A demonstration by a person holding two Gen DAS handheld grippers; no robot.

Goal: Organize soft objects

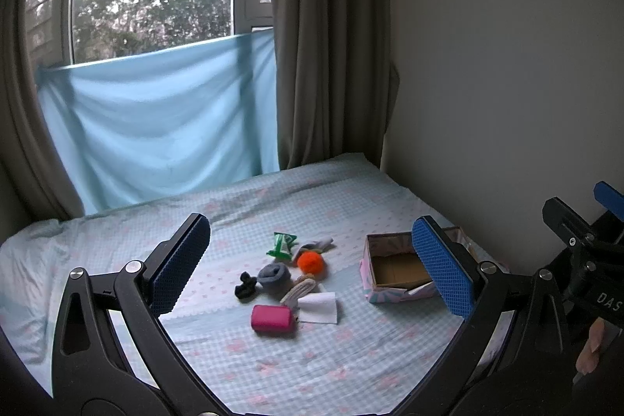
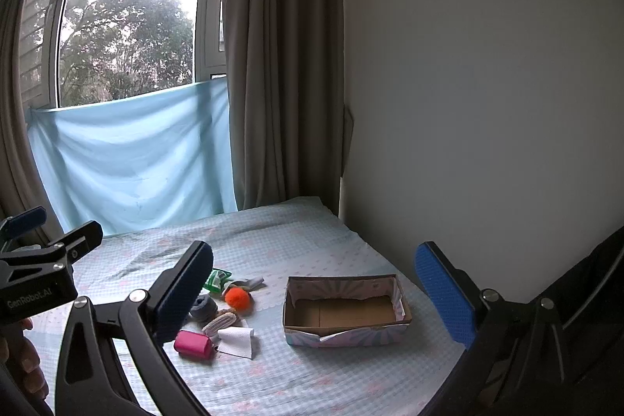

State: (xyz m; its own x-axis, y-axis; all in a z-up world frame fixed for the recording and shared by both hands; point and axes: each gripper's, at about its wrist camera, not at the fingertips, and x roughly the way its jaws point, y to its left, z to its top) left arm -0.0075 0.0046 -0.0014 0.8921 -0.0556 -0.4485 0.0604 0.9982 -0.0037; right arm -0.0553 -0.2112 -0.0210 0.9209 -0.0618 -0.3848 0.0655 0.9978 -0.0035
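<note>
"GenRobot.AI" on left claw [image 2: 29, 299], "DAS" on right claw [image 1: 608, 301]

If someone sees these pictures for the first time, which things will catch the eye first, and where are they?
The bright orange pompom stands out most, in the middle of a small cluster of soft things on the checked bed sheet, with a pink roll at the cluster's near edge. To the right of them sits an open cardboard box, which looks empty. Behind the bed, a light blue cloth covers the lower part of the window.
</note>
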